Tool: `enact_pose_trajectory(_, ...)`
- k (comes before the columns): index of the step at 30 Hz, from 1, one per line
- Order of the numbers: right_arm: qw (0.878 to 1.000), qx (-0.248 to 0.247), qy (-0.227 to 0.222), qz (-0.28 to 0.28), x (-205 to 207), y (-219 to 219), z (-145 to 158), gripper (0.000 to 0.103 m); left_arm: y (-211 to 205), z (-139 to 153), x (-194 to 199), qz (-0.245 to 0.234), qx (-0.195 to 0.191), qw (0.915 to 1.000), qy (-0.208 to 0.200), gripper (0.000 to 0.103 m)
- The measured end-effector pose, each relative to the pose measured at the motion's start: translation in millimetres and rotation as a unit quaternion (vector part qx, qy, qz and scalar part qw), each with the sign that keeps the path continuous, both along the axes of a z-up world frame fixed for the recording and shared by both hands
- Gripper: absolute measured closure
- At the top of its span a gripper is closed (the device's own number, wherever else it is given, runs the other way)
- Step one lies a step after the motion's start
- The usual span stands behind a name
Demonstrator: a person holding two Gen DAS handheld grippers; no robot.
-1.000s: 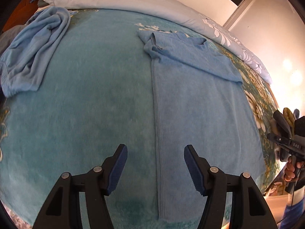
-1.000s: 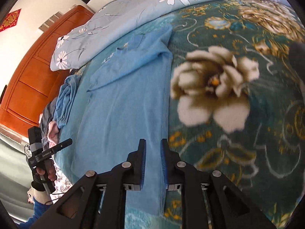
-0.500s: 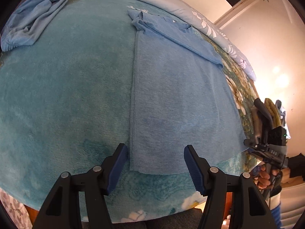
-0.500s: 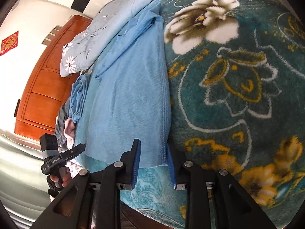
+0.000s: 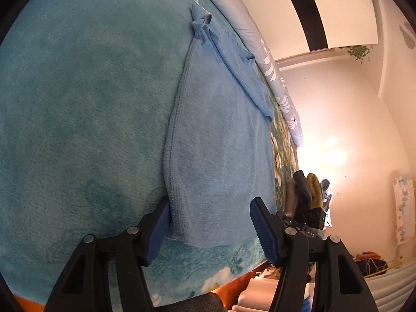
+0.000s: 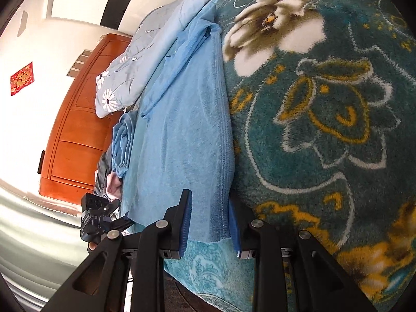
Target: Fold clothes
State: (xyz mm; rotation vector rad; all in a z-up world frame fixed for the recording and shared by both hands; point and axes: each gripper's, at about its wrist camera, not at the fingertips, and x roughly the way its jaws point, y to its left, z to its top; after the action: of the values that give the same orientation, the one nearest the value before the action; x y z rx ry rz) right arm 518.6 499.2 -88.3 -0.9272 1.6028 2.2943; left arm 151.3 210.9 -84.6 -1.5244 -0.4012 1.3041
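Two tongs: left (image 5: pixel 209 227), right (image 6: pixel 210 223) both agape astride garment (image 5: pixel 221 140) corners | grasping nothing

Blues and teals across the bed

We see a light blue garment (image 5: pixel 221 140) lying on a teal plush blanket (image 6: pixel 325 130) patterned with cream flowers, gold leaves and white outlines. The duvet (image 6: pixel 145 59) is pale blue with white daisies, the headboard (image 6: pixel 78 135) orange-brown, and each claw (image 6: pixel 209 223) black with blue pads (image 5: pixel 262 231).
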Motion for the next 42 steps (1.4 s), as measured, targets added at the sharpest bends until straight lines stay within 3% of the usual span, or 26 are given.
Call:
enact_pose_trajectory(3, 1.000, 0.002, -0.001, 0.010, 6.5, -4.2, 0.3, 0.076, -6.3, -3.2, -2.9, 0.000, 0.016, 0.9997, -0.020, 0.039)
enact_pose_trajectory(12, 1.000, -0.007, 0.005, -0.002, -2.0, 5.8, -2.4, 0.076, 1.1, -1.9, -2.2, 0.001, 0.008, 0.9999, -0.011, 0.041)
enact_pose_trajectory(14, 1.000, -0.004, 0.005, 0.005, 0.7, 5.0, -1.2, 0.076, -3.1, -4.4, -3.2, 0.003, -0.004, 1.0000, -0.007, 0.059)
enact_pose_trajectory(15, 1.000, -0.001, 0.003, 0.007, 2.4, 4.5, -0.9, 0.080, -3.6, -7.2, -2.9, 0.006, -0.008, 0.9999, -0.009, 0.064)
enact_pose_trajectory(16, 1.000, 0.004, -0.002, 0.008, 3.8, 4.4, -1.2, 0.091, -5.2, -10.7, -4.1, 0.010, -0.015, 0.9998, -0.010, 0.077)
enact_pose_trajectory(17, 1.000, 0.006, -0.005, 0.008, 4.7, 5.1, -2.1, 0.095, -5.7, -13.9, -5.2, 0.013, -0.021, 0.9996, -0.011, 0.091)
enact_pose_trajectory(21, 1.000, 0.008, 0.001, 0.013, 5.0, 7.9, -1.3, 0.097, -8.4, -19.6, -10.7, 0.020, -0.004, 0.9993, -0.033, 0.095)
enact_pose_trajectory(25, 0.996, -0.018, 0.087, 0.004, 1.4, 23.4, 15.1, 0.098, -4.4, -4.5, -28.0, 0.036, 0.073, 0.9938, -0.075, 0.095)
enact_pose_trajectory(29, 0.988, -0.030, 0.150, -0.023, -22.4, 62.0, 39.7, 0.098, 29.2, 37.4, -58.0, 0.035, 0.121, 0.9908, -0.049, 0.095)
enact_pose_trajectory(32, 0.983, -0.024, 0.175, -0.046, -49.4, 93.1, 57.4, 0.098, 66.7, 65.8, -92.5, 0.040, 0.121, 0.9917, -0.011, 0.095)
enact_pose_trajectory(37, 0.985, 0.004, 0.145, -0.088, -124.4, 147.6, 67.2, 0.098, 146.3, 87.2, -157.2, 0.034, 0.082, 0.9949, 0.048, 0.095)
enact_pose_trajectory(42, 0.990, 0.005, 0.074, -0.119, -185.5, 198.8, 45.3, 0.098, 208.0, 63.7, -211.9, 0.060, 0.032, 0.9961, 0.057, 0.095)
